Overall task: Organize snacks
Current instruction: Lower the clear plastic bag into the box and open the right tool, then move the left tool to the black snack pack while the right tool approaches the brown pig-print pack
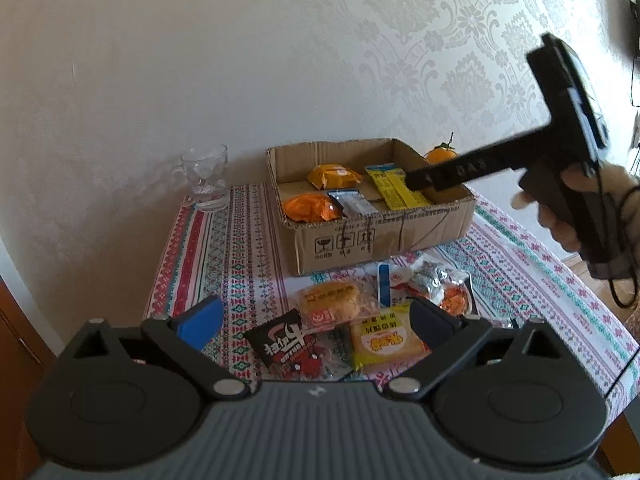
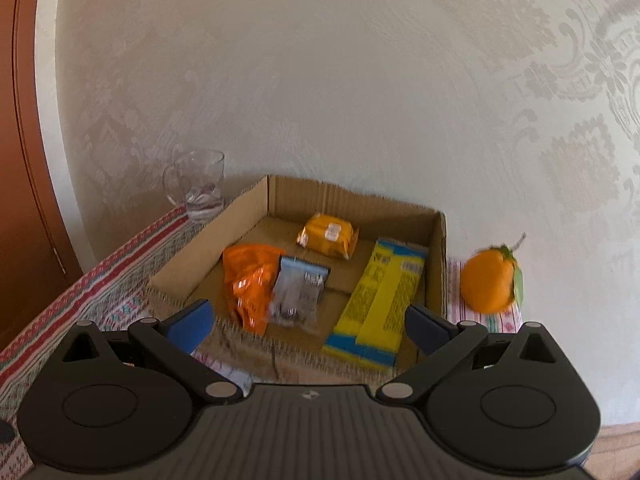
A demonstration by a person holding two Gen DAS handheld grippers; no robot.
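Table edge and wall, as we see them

We find a glass mug (image 1: 206,178) upright on the patterned tablecloth (image 1: 208,248) near the pale embossed wallpaper (image 1: 440,40); an orange (image 2: 490,280) with a leaf lies on the cloth, and a brown door (image 2: 20,160) shows at left.

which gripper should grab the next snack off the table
Probably the left gripper: open, empty, right over the loose snacks. The right gripper, also open, is up at the box.
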